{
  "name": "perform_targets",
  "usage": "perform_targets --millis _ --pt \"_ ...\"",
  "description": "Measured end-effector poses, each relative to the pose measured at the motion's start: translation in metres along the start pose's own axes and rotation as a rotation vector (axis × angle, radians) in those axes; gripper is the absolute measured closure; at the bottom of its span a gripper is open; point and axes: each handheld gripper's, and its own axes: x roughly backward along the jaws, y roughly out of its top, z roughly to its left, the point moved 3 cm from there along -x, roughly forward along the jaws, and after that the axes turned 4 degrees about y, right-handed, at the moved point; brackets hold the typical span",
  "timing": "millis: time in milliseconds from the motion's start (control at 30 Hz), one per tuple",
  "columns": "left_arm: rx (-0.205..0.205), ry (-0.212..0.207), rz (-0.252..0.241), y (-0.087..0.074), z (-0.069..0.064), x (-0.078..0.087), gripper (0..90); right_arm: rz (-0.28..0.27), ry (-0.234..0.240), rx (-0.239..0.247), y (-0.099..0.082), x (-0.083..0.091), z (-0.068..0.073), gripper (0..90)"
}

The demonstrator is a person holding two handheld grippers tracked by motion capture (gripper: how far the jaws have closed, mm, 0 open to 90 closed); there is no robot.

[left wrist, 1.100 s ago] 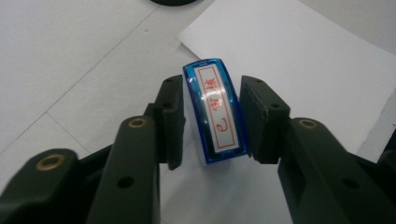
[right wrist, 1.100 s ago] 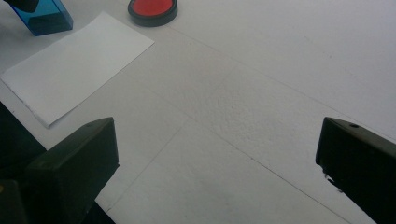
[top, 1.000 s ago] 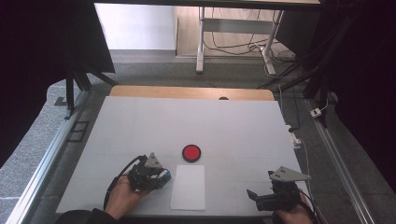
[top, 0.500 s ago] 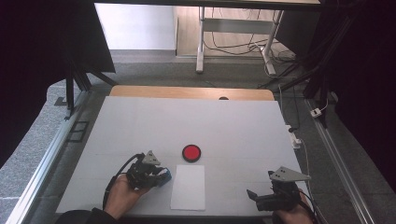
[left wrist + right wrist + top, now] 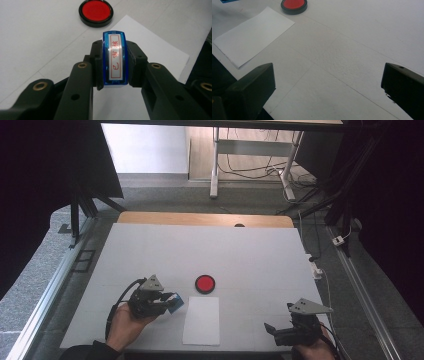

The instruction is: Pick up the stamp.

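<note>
At the near edge of the white table [image 5: 150,250], the right claw [image 5: 272,329] sits low in the person's hand, and in its own view its jaws stand wide apart with only bare tabletop between them. To the left, the left claw [image 5: 167,303] is clamped on a blue stamp [image 5: 115,58]: the two black jaws press on its long sides, and its clear top face with red characters in a red frame looks back along the jaws. In the high view the stamp pokes out of the claw tips just beside the near-left corner of a white sheet of paper [image 5: 202,320], which lies flat between the two hands. The left gripper view shows the paper under and beyond the held stamp. Just past the far edge of the paper rests a round red ink pad [image 5: 205,283] in a black rim, near the sheet but apart from it. Farther off the table's wooden far edge [image 5: 200,219] shows.
</note>
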Motion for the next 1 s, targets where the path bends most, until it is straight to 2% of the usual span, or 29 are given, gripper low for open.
perform_targets --millis 100,200,367,500,633,667,900,1000 --pt "-0.003 -0.007 -0.013 0.003 0.0 0.003 69.9 -0.002 0.001 0.001 0.0 0.0 0.0 0.0" --pt "-0.028 -0.03 -0.04 0.011 -0.002 0.008 69.9 -0.005 0.0 0.0 0.0 0.0 0.0 0.0" --pt "-0.05 -0.041 -0.067 0.019 -0.003 0.011 69.9 -0.009 -0.001 0.0 0.0 0.001 0.0 0.0" --pt "-0.054 -0.055 -0.087 0.024 -0.002 0.013 69.8 -0.011 0.0 0.0 0.0 0.001 0.0 0.0" --pt "-0.066 -0.085 -0.103 0.031 -0.003 0.017 69.9 -0.012 -0.001 -0.001 0.0 0.001 0.0 0.0" --pt "-0.087 -0.089 -0.111 0.035 -0.004 0.018 69.9 -0.012 -0.001 -0.001 0.0 0.001 0.0 0.0" --pt "-0.128 -0.103 -0.124 0.046 -0.006 0.018 69.8 -0.013 0.001 -0.002 0.0 0.001 -0.001 0.0" --pt "-0.149 -0.121 -0.134 0.051 -0.006 0.016 69.8 -0.011 0.001 -0.001 0.0 0.001 -0.001 0.0"
